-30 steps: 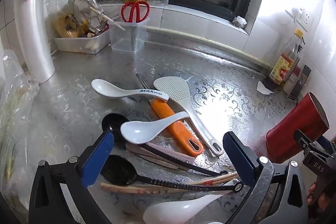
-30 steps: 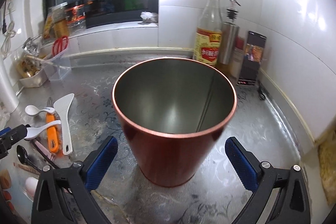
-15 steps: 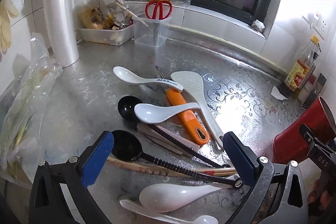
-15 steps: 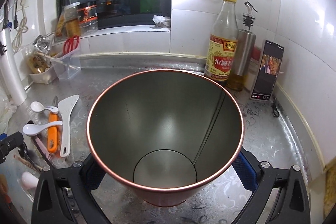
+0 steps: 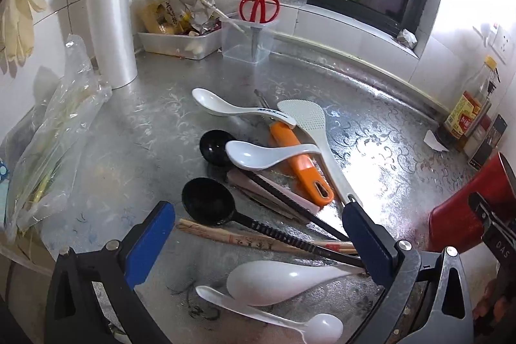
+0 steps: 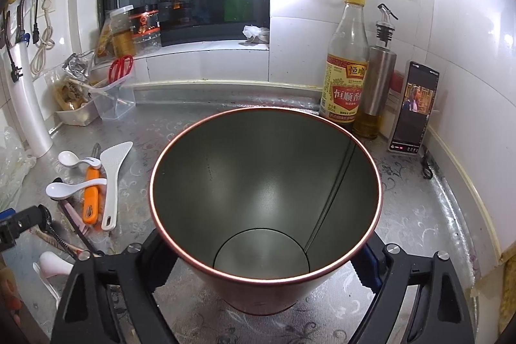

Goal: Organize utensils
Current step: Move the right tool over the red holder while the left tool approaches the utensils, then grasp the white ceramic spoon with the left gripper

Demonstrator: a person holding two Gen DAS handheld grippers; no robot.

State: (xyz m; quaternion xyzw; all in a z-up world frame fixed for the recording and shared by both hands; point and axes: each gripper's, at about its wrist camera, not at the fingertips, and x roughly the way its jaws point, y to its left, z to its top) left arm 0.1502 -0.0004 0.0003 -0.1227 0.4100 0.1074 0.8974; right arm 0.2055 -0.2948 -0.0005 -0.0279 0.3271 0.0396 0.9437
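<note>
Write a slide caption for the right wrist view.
Right gripper clamps an empty red metal cup on the steel counter.

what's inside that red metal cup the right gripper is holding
Nothing: the red cup shows bare grey metal walls and a bare round bottom, no utensils. The near inner wall, below the rim closest to the camera, is out of sight.

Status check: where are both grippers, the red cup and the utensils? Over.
Right gripper just closed, shut on the empty red metal cup. Left gripper open over the utensil pile, black ladle and wooden chopsticks between its fingers. Nothing blocking.
</note>
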